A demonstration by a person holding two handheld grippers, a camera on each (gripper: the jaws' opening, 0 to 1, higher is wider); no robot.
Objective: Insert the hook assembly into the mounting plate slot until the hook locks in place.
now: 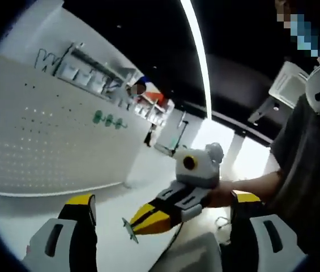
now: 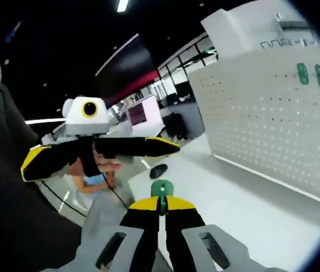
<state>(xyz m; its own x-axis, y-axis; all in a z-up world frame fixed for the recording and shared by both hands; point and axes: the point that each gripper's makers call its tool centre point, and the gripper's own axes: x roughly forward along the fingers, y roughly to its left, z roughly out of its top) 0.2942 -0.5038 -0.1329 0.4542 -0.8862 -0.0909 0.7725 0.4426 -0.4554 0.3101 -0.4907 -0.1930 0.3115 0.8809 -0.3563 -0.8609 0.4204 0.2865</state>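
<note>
My right gripper (image 2: 161, 203) is shut on a small green hook assembly (image 2: 161, 188), whose head sticks up past the yellow jaw tips. In the left gripper view the right gripper (image 1: 134, 224) comes in from the right with the hook (image 1: 130, 231) as a thin piece at its tip. My left gripper (image 1: 162, 198) is open, its jaws wide apart with nothing held; in the right gripper view the left gripper (image 2: 100, 154) shows side-on at the left. The white perforated mounting plate (image 1: 46, 141) (image 2: 261, 124) stands upright, well apart from both grippers.
Three green hooks (image 1: 109, 120) (image 2: 310, 75) hang high on the plate. A white tabletop (image 2: 244, 209) runs below it. A person in a dark top (image 1: 312, 170) stands close on the right of the left gripper view. A small dark object (image 2: 158, 170) lies on the table.
</note>
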